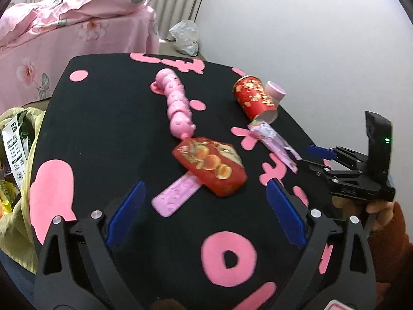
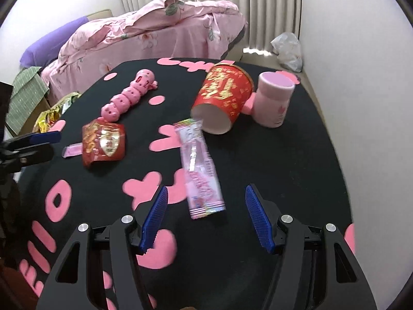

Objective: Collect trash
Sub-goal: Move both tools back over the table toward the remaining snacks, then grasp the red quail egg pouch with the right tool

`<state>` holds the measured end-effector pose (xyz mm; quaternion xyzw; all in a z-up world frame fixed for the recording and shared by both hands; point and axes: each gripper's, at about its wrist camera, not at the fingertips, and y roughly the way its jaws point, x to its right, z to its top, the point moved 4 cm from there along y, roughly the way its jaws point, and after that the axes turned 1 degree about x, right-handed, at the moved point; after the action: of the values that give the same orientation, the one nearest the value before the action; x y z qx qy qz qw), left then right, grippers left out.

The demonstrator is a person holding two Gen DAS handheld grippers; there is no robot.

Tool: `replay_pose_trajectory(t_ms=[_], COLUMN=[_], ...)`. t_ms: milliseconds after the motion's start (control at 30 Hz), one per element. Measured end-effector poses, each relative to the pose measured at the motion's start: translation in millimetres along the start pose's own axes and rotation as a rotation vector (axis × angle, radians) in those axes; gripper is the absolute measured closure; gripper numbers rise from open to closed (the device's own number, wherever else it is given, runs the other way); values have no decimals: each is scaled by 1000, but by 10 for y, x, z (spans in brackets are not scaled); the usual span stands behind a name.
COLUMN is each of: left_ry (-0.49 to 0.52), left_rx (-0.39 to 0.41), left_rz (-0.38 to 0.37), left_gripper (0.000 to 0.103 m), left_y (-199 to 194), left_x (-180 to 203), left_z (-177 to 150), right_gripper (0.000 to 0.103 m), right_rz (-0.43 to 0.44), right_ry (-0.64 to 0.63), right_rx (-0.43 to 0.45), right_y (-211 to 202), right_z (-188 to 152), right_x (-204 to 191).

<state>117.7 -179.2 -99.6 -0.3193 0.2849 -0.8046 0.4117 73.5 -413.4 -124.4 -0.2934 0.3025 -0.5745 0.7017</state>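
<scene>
On the black table (image 2: 296,160) with pink patches:

- Left gripper (image 1: 204,214): jaws spread wide, nothing between the pads; it hovers just short of the red snack packet (image 1: 210,166).
- Right gripper (image 2: 206,217): jaws apart and empty, with the near end of the long pink wrapper (image 2: 200,170) lying between the fingertips, untouched as far as can be told.
- Red snack packet: flat near the table's middle, resting across a pink stick wrapper (image 1: 174,193), its far corner touching the pink caterpillar toy (image 1: 176,103).
- Red paper cup (image 2: 223,98): tipped on its side, far right, mouth toward the long pink wrapper and touching its far end.
- Pink cup (image 2: 273,100): upright just beside the red paper cup.
- Yellow trash bag (image 1: 23,180): off the table's left edge, already holding packaging; likely the destination.
- Risk: closing on the red snack packet may also drag the stick wrapper or nudge the toy, since all three touch.
- Risk: thin, flat wrappers may slip from the pads if the fingertips do not reach the tabletop.
- Risk: pulling the long pink wrapper could set the tipped cup rolling toward the table's edge.
</scene>
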Motion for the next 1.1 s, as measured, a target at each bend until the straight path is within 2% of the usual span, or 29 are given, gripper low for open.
replay_pose_trajectory(t_ms=[67, 133, 200, 233, 300, 367, 567, 667, 733, 800, 867, 900, 967, 1033, 1100], left_ry=[-17, -5, 21, 18, -1, -30, -136, -180, -195, -192, -167, -145, -99, -43, 0], left_rx=[-29, -54, -71, -92, -112, -82, -7, 7, 6, 8, 6, -1, -19, -43, -68], left_rz=[-22, -47, -48, -48, -59, -52, 28, 43, 41, 28, 2, -13, -26, -18, -9], left_gripper=[13, 14, 20, 23, 28, 30, 30, 30, 30, 30, 30, 30, 32, 38, 43], left_y=[54, 115, 196, 256, 309, 278, -5, -134, -193, -245, -267, -258, -203, -120, -27], left_x=[-56, -46, -14, -1, -19, -78, -492, -673, -747, -759, -720, -673, -583, -455, -360], left_z=[11, 41, 100, 148, 208, 280, 213, 132, 82, 47, 10, -3, -18, -29, -31], right_gripper=[44, 44, 44, 44, 44, 44, 44, 44, 44, 52, 71, 73, 78, 80, 80], right_rz=[10, -34, -94, -88, -45, 2, 206, 246, 222, 249, 317, 326, 273, 241, 227], right_ry=[-19, -50, -79, -73, -45, -22, -94, -158, -216, -216, -190, -187, -199, -193, -133], right_rx=[-1, 9, 12, 1, -13, -11, 7, -24, -48, -56, -72, -69, -46, -33, -32], right_y=[8, 37, 115, 158, 219, 222, 316, 461, 583, 624, 574, 536, 430, 358, 282], right_z=[49, 134, 223, 252, 303, 372, 517, 542, 532, 517, 490, 476, 441, 409, 367], right_x=[-119, -192, -181, -163, -130, -183, -831, -1107, -1223, -1247, -1237, -1223, -1173, -1103, -958])
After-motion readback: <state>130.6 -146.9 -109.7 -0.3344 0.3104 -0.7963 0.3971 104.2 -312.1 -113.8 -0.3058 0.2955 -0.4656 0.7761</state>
